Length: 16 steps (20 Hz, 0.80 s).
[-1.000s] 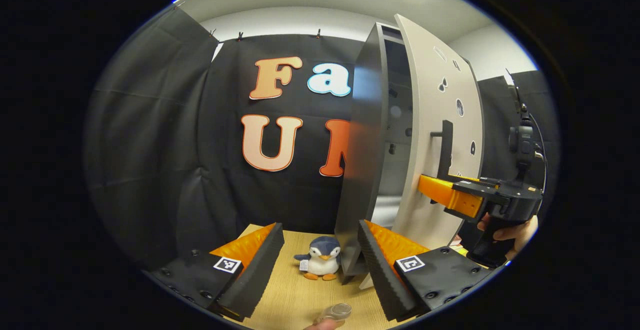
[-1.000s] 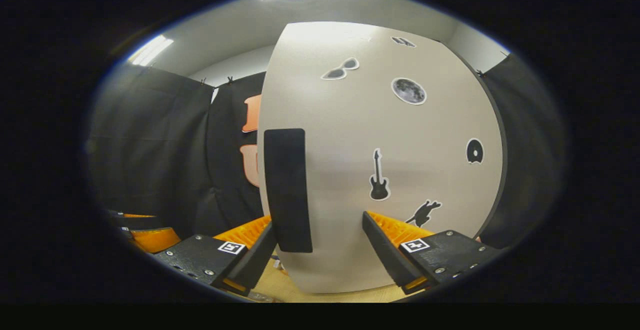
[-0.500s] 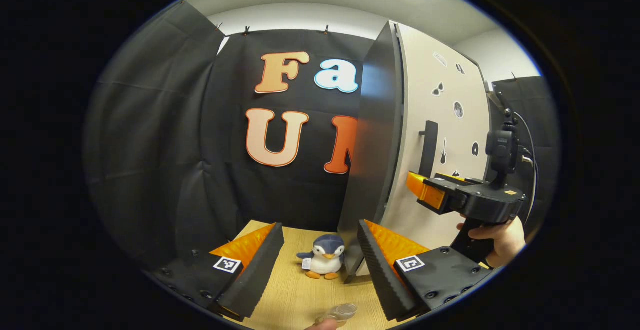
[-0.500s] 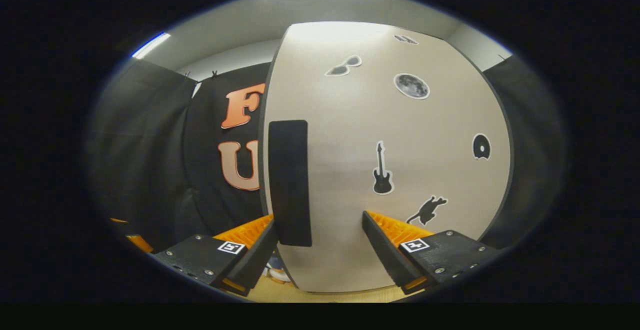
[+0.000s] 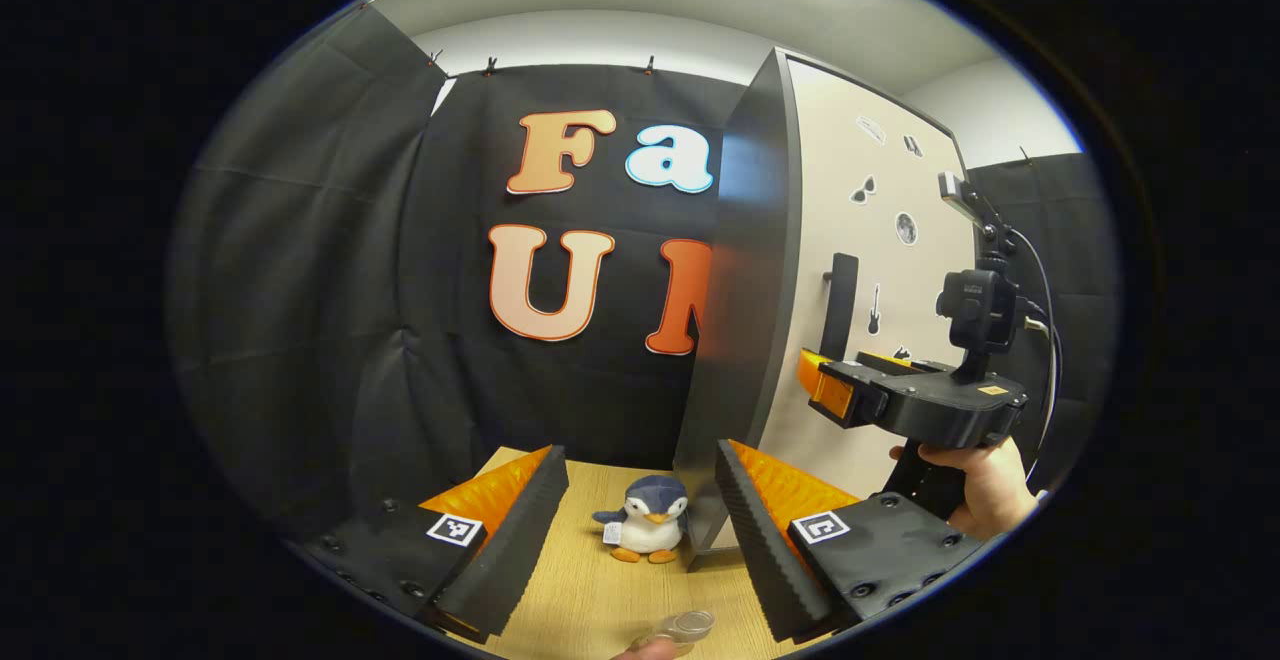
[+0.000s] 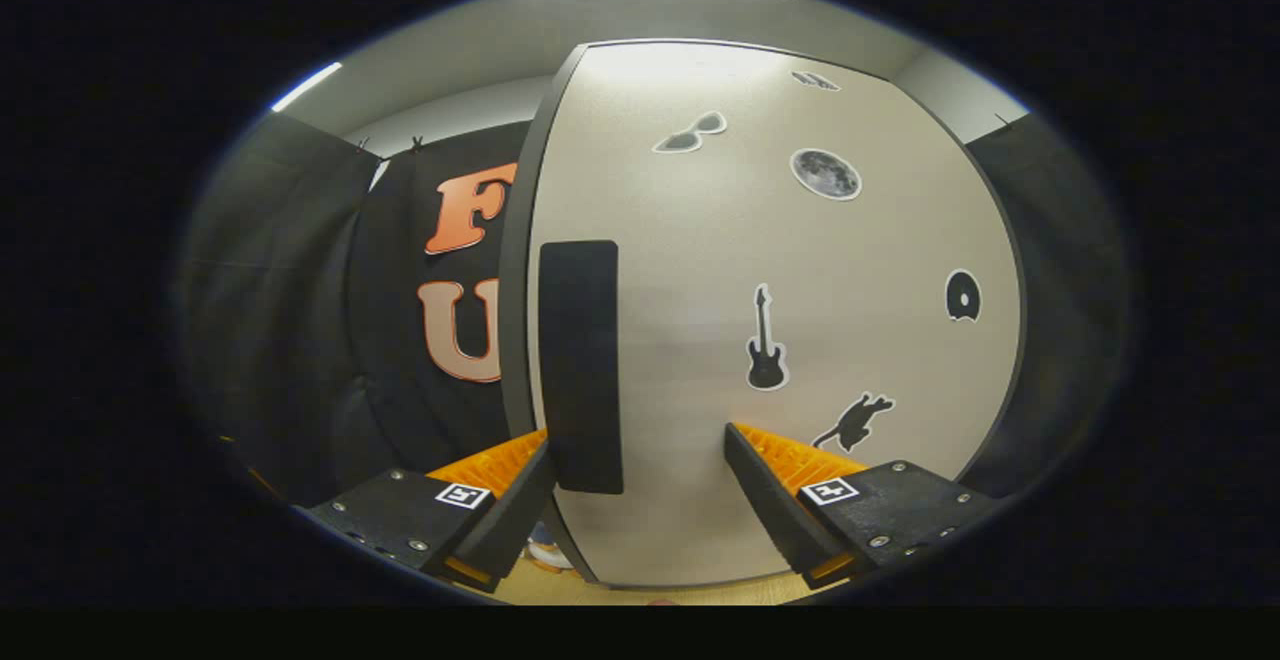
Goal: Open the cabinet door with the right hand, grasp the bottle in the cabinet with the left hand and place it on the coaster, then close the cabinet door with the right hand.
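Observation:
The cabinet door (image 6: 780,270), beige with black stickers, lies flush with the dark cabinet (image 5: 745,290). My right gripper (image 6: 637,440) is open and close to the door, and the black handle (image 6: 580,365) stands just inside its left finger. In the left gripper view, a hand holds the right gripper (image 5: 812,380) below the handle (image 5: 838,305). My left gripper (image 5: 640,460) is open over the table with nothing between its fingers. A clear rounded bottle top (image 5: 685,625) shows at the bottom edge. I cannot make out the coaster.
A small penguin plush (image 5: 645,530) sits on the wooden table (image 5: 590,590), right beside the cabinet's front left corner. Black cloth walls close in the back and the left.
The door has swung from ajar to flush against the cabinet, and the right gripper followed it inward. My left gripper has barely moved.

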Each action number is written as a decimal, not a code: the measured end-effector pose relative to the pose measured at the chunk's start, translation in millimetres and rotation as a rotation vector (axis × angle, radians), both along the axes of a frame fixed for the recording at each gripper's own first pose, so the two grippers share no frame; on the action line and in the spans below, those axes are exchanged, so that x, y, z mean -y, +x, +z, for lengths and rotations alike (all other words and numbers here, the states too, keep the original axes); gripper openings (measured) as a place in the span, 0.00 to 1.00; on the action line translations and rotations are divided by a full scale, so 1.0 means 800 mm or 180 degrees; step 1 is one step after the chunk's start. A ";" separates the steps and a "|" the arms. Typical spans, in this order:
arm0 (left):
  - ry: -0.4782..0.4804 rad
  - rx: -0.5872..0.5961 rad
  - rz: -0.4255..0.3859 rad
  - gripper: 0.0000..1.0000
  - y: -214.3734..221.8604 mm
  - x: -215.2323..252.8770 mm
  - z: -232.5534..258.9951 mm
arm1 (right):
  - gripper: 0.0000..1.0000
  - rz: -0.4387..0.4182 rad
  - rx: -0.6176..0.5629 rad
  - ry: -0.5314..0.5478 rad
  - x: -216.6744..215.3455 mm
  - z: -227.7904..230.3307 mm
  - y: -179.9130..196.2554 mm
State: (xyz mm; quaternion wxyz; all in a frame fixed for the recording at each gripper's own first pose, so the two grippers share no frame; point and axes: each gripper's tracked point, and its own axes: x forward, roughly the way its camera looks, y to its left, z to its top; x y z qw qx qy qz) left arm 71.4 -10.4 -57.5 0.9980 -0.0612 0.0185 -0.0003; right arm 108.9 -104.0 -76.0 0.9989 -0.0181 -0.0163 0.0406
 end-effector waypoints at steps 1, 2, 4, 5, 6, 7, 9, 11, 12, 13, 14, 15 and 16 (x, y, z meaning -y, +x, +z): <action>0.0004 0.0007 -0.0006 0.94 -0.002 0.005 0.003 | 0.97 0.0079 0.0009 0.0032 -0.004 0.002 -0.004; 0.0012 0.0021 -0.0014 0.94 -0.006 0.011 0.005 | 0.98 0.0152 0.0021 0.0083 -0.008 0.006 -0.011; 0.0047 0.0043 -0.0024 0.94 -0.010 0.019 0.011 | 0.97 0.0139 0.0119 0.0112 0.000 0.017 -0.027; 0.0049 0.0053 -0.0044 0.94 -0.014 0.026 0.013 | 1.00 0.0129 0.0150 0.0072 0.003 0.022 -0.040; 0.0051 0.0054 -0.0057 0.96 -0.018 0.035 0.013 | 0.97 0.0076 0.0175 0.0017 0.011 0.024 -0.055; 0.0050 0.0054 -0.0050 0.97 -0.024 0.042 0.015 | 0.97 0.0072 0.0205 -0.0012 0.019 0.030 -0.075; 0.0054 0.0039 -0.0032 0.94 -0.033 0.054 0.018 | 0.97 0.0060 0.0176 -0.0003 0.037 0.034 -0.115; 0.0041 0.0040 -0.0053 0.94 -0.040 0.073 0.023 | 0.97 0.0020 0.0099 0.0063 0.062 0.036 -0.155; 0.0044 0.0045 -0.0059 0.94 -0.044 0.082 0.027 | 0.97 0.0002 0.0069 0.0090 0.075 0.037 -0.175; 0.0050 0.0067 -0.0068 0.94 -0.051 0.093 0.031 | 0.97 -0.0041 0.0069 0.0093 0.090 0.042 -0.196; 0.0064 0.0084 -0.0072 0.94 -0.055 0.101 0.036 | 0.97 -0.0099 0.0082 0.0073 0.106 0.046 -0.216; 0.0089 0.0092 -0.0067 0.94 -0.060 0.109 0.041 | 0.97 -0.0138 0.0096 0.0052 0.119 0.050 -0.236; 0.0111 0.0102 -0.0065 0.94 -0.065 0.116 0.044 | 0.97 -0.0149 0.0124 0.0045 0.128 0.054 -0.255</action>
